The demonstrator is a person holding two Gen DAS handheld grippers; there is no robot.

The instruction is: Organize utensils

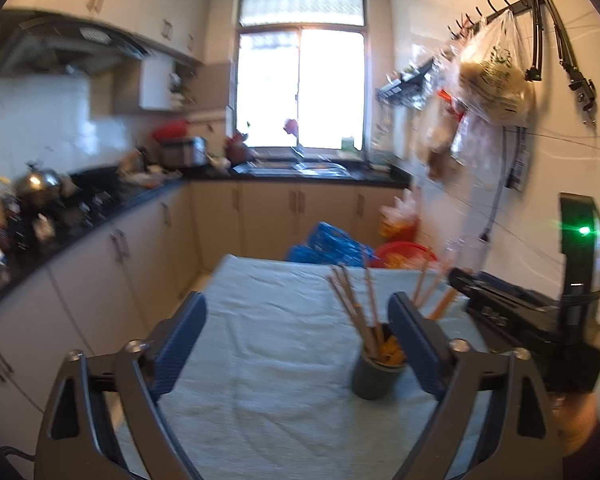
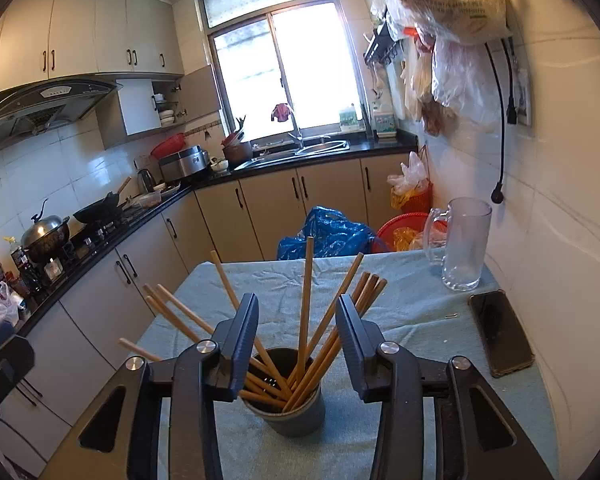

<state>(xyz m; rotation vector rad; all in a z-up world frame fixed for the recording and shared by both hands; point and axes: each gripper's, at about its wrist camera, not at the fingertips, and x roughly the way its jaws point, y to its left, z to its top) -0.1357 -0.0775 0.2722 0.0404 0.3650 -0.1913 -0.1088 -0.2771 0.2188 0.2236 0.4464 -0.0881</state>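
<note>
A dark grey cup (image 2: 294, 408) stands on the table's pale blue cloth (image 2: 412, 320) and holds several wooden chopsticks (image 2: 306, 300) fanned out. My right gripper (image 2: 298, 304) is open and empty, its fingers to either side above the cup. In the left wrist view the same cup (image 1: 374, 376) with chopsticks (image 1: 352, 304) stands by the right finger (image 1: 416, 344). My left gripper (image 1: 296, 308) is open and empty over the cloth (image 1: 260, 380). The right gripper's body (image 1: 540, 320) shows at the right.
A glass mug (image 2: 462, 244) and a black phone (image 2: 500, 332) sit on the table by the right wall. A blue bag (image 2: 328, 236) and red baskets (image 2: 404, 228) lie beyond the far edge. Kitchen counter (image 2: 100, 236) runs along the left.
</note>
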